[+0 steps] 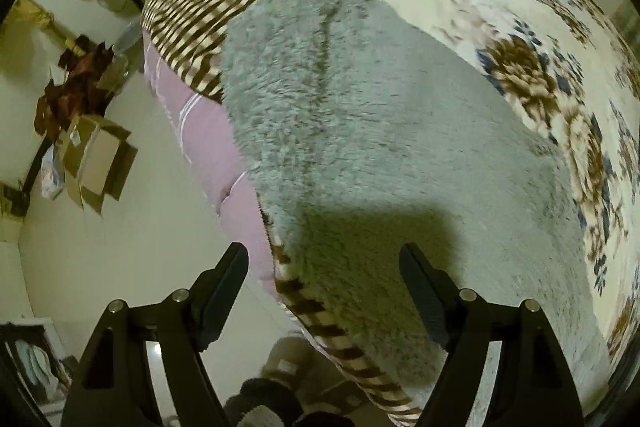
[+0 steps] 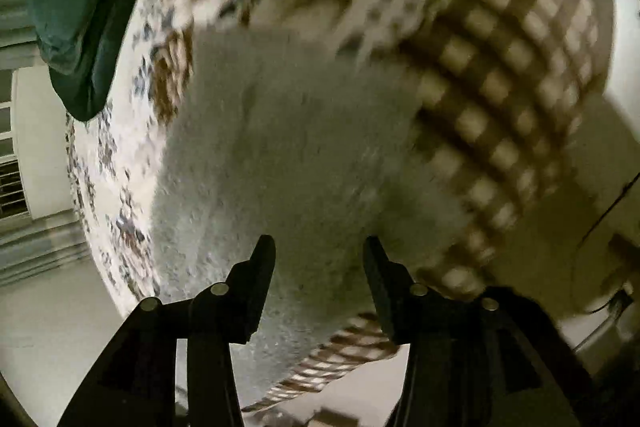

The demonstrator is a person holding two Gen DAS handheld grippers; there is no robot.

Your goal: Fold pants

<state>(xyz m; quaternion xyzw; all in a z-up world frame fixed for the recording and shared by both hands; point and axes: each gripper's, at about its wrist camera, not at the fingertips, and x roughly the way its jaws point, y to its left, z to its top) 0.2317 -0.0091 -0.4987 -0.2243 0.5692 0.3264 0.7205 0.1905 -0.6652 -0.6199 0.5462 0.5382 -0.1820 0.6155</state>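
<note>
Bed (image 1: 532, 7) with a floral cover, grey fleece pants (image 1: 380, 131) spread flat along its near edge.
My left hand-held gripper (image 1: 322, 277) hung wide and empty over the pants' corner; my right hand-held gripper (image 2: 318, 267) was narrower, also empty. I judged the fold not begun: each needed to pinch an edge next.

Left claw (image 1: 322, 269), right claw (image 2: 319, 261): blk plastic fingers w/ silver screws
</note>
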